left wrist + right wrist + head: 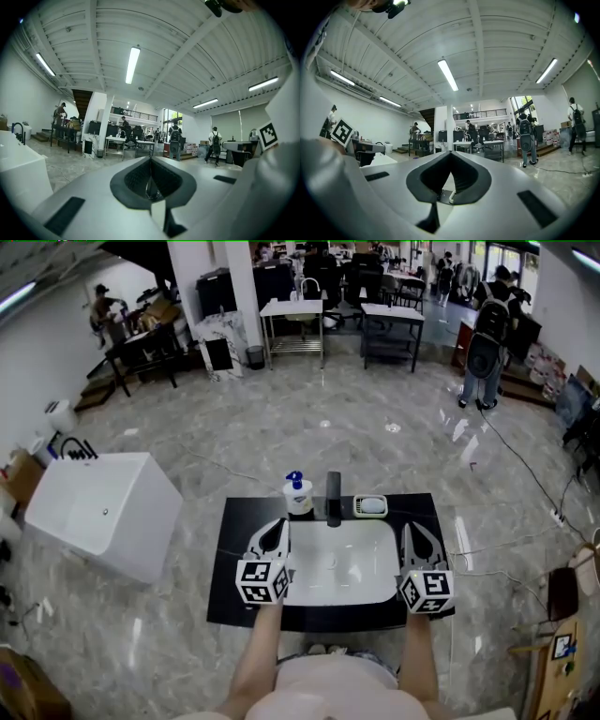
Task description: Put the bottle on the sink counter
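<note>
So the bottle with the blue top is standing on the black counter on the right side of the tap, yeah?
Not quite. The bottle with the blue top stands on the black counter on the left side of the tap, as the head view shows. The thing on the tap's right is a soap dish.

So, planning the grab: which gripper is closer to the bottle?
The left gripper, just in front of the blue-pump bottle; the right gripper is across the basin, by the soap dish.
</note>
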Available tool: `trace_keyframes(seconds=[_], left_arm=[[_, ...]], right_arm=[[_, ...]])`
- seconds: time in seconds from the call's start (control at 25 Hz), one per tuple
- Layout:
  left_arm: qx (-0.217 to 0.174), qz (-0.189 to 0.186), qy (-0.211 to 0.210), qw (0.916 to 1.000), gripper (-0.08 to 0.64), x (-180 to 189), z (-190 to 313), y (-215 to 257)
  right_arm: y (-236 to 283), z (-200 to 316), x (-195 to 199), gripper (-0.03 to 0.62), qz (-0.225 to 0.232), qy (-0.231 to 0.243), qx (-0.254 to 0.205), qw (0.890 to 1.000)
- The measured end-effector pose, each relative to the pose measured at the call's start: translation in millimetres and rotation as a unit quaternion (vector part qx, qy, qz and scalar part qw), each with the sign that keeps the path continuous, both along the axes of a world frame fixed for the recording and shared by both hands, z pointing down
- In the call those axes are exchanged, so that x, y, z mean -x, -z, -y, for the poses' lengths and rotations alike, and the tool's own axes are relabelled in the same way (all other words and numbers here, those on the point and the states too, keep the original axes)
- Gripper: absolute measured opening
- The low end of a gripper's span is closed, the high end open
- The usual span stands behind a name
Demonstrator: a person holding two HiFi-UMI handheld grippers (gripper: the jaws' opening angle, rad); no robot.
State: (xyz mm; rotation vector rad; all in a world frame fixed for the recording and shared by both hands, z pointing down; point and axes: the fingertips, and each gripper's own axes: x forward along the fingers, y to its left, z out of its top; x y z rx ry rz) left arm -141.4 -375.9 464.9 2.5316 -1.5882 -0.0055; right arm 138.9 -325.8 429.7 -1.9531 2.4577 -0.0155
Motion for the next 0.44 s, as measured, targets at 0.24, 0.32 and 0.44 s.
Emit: trace_keyframes(seconds=[0.24, 0.32, 0.44], left_arm=[[-0.001, -0.002, 0.002, 1.0000, 0.028, -1.5, -0.2, 0.4], [0.000, -0.003, 0.002, 1.0000, 0.028, -3.9, -1.7, 1.7], [0.001, -0.003, 0.001, 1.0000, 0.028, -7.4, -3.6, 2.4]], right_arm=[[-3.3, 0.2, -2.2, 0.014, 0.003, 0.001, 0.003, 1.000], [-2.1, -1.0, -5.0, 0.014, 0.003, 0.000, 0.004, 1.000], [-1.5, -2.6, -9.9, 0.014, 0.005, -0.002, 0.006, 1.000]])
